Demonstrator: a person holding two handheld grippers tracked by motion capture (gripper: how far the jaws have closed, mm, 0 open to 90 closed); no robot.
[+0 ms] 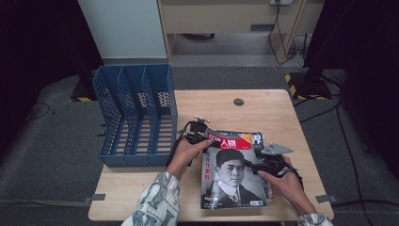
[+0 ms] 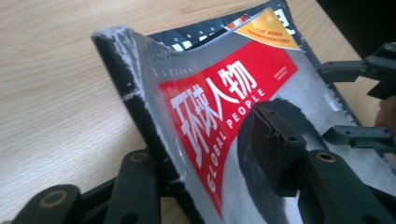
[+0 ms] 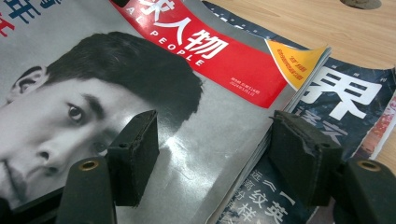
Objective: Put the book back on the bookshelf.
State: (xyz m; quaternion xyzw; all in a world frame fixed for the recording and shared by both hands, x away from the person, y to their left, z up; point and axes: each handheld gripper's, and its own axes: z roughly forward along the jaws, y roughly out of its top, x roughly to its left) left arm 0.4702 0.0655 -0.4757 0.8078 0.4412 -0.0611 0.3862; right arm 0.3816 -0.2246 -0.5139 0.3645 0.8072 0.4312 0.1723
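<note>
A magazine with a red title band and a black-and-white portrait (image 1: 233, 176) (image 2: 219, 88) (image 3: 196, 121) tops a small stack on the wooden table (image 1: 273, 113). My left gripper (image 1: 202, 139) (image 2: 208, 154) is shut on its spine near the top left corner, one jaw under and one on the cover, and that corner is raised and curled. My right gripper (image 1: 252, 164) (image 3: 215, 154) stands open astride the magazine's right edge. One of its pads (image 3: 135, 154) is over the cover. The other is over the dark magazine below (image 1: 258, 138) (image 3: 345, 93). The right gripper (image 2: 338, 102) also appears in the left gripper view.
A blue file rack (image 1: 136, 110) with three upright slots stands on the table's left side, just left of my left hand. A round grommet (image 1: 238, 101) sits in the tabletop behind the stack. Cables lie on the floor to the right.
</note>
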